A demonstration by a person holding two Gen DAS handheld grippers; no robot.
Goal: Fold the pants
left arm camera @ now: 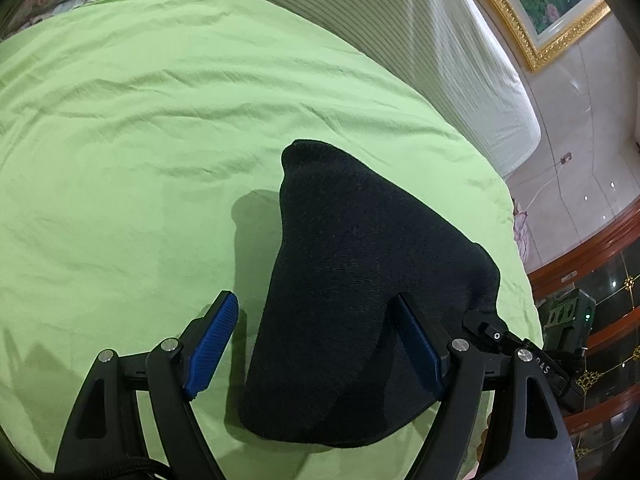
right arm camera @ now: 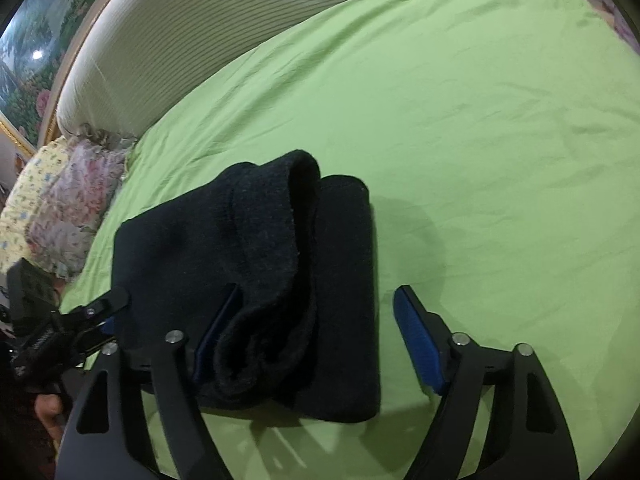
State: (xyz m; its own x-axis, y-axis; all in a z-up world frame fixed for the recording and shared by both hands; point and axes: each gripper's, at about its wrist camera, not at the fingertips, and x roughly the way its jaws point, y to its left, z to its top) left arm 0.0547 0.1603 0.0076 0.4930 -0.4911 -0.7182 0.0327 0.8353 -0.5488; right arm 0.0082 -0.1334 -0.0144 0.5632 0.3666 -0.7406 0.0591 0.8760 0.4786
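**Folded dark pants on a green bed, a gripper at each near corner**

Nearest the cameras, the left gripper (left arm camera: 316, 344) and the right gripper (right arm camera: 320, 340) each straddle a near edge of the pants (right arm camera: 248, 264) with jaws wide; no pad visibly presses the cloth, so neither appears to hold it. The pants lie as a thick, dark bundle on the green sheet (right arm camera: 480, 160), near its edge — one rolled layer stands up loosely along the middle. The knit looks soft, limp and fairly light, likely to sag and slide when lifted; the doubled near edge seems the firmest place to pinch. Beyond lie a floral pillow (right arm camera: 76, 200) and the striped headboard (left arm camera: 420, 40).
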